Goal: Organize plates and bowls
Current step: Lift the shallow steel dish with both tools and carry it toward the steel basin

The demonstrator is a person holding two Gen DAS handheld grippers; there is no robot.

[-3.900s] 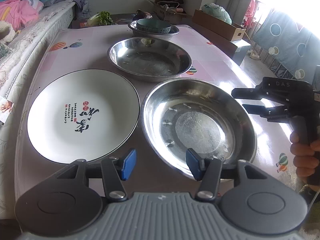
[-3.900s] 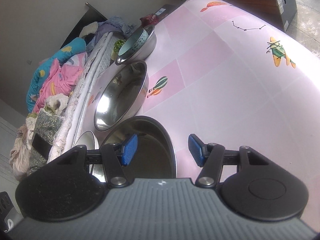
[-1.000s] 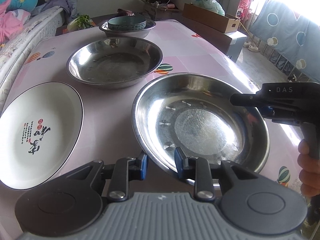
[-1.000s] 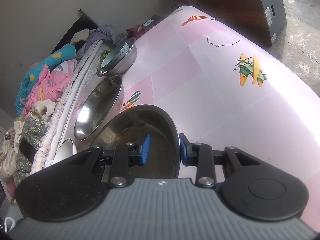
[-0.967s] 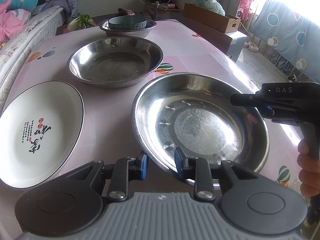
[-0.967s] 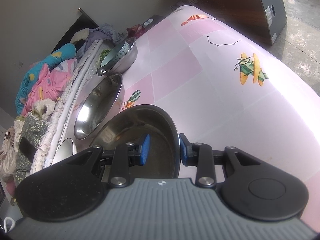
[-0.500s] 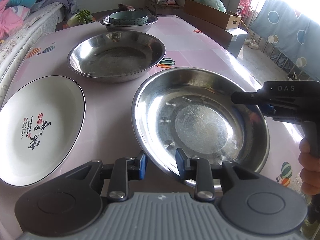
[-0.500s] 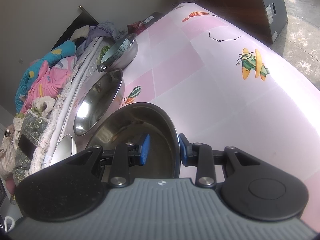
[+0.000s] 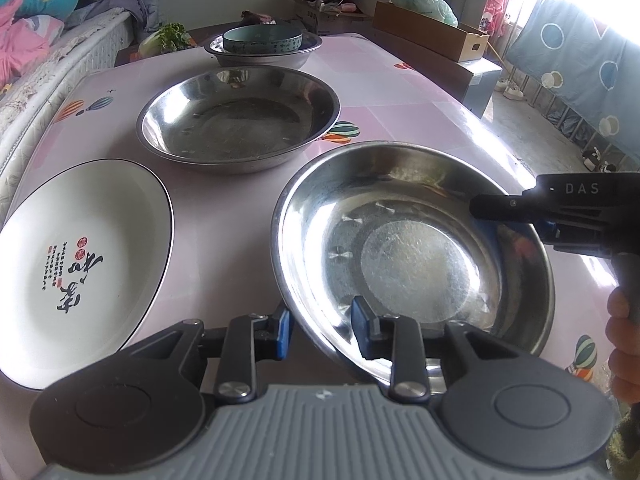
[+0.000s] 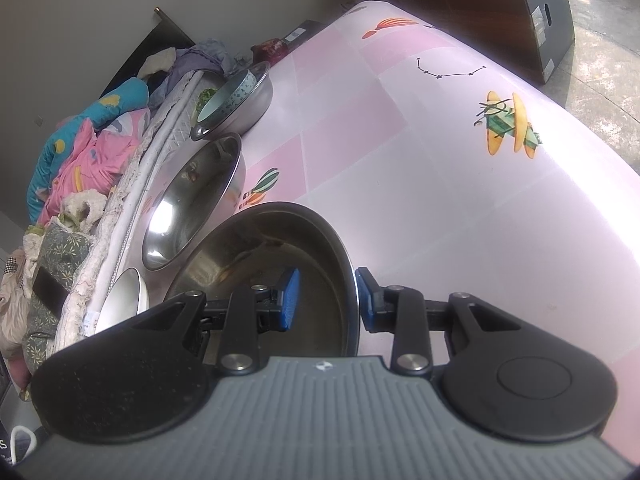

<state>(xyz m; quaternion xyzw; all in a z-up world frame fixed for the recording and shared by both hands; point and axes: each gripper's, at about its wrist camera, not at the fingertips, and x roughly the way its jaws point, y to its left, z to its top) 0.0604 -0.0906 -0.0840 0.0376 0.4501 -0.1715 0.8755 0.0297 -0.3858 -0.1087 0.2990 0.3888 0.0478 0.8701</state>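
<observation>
A shallow steel basin is held above the pink table by both grippers. My left gripper is shut on its near rim. My right gripper is shut on its right rim; it also shows in the left wrist view. The held basin also shows in the right wrist view. A second steel basin sits further back, and a white plate with calligraphy lies at the left. A teal bowl rests in a steel bowl at the far end.
A bed with piled bedding runs along the table's left side. Cardboard boxes and a cabinet stand beyond the right edge. The pink tablecloth stretches to the right of the basins.
Both grippers closed on the near steel basin's rim and lifted it off the table; over the last second it rose a little and moved toward the second basin.
</observation>
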